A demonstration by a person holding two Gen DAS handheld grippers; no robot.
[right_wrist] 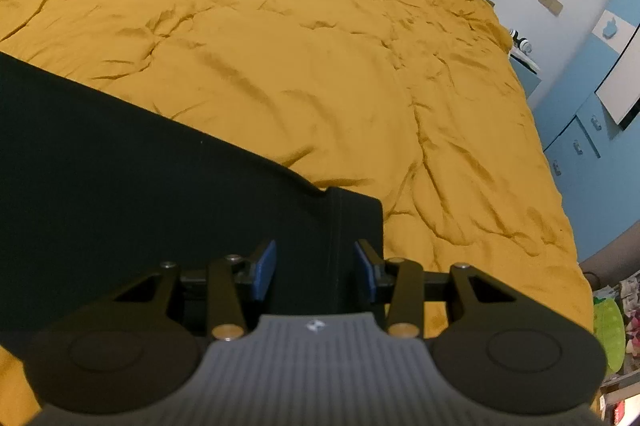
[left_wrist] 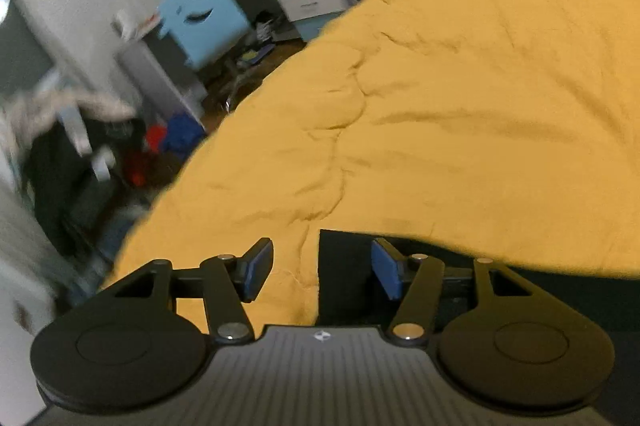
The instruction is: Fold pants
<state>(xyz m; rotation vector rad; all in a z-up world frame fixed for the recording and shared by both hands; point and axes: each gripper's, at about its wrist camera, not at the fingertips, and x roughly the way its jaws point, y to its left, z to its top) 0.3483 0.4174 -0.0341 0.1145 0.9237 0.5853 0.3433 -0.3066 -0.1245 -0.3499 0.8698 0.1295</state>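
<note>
L gripper point(left_wrist: 322, 272) fingers spread, at pants point(left_wrist: 344, 278) corner | R gripper point(right_wrist: 315, 272) fingers spread over pants point(right_wrist: 160, 185) end | pants flat on bedspread point(right_wrist: 320, 45)

I see a bed point(right_wrist: 320, 65) spread with a wrinkled mustard-yellow cover that fills most of both views. Lying flat on it are the black pants point(right_wrist: 140, 185), stretched across the near edge; in my right wrist view 1 squared end point(right_wrist: 354, 226) lies toward the right, and in my left wrist view the pants point(left_wrist: 344, 278) reach a straight left edge.
</note>
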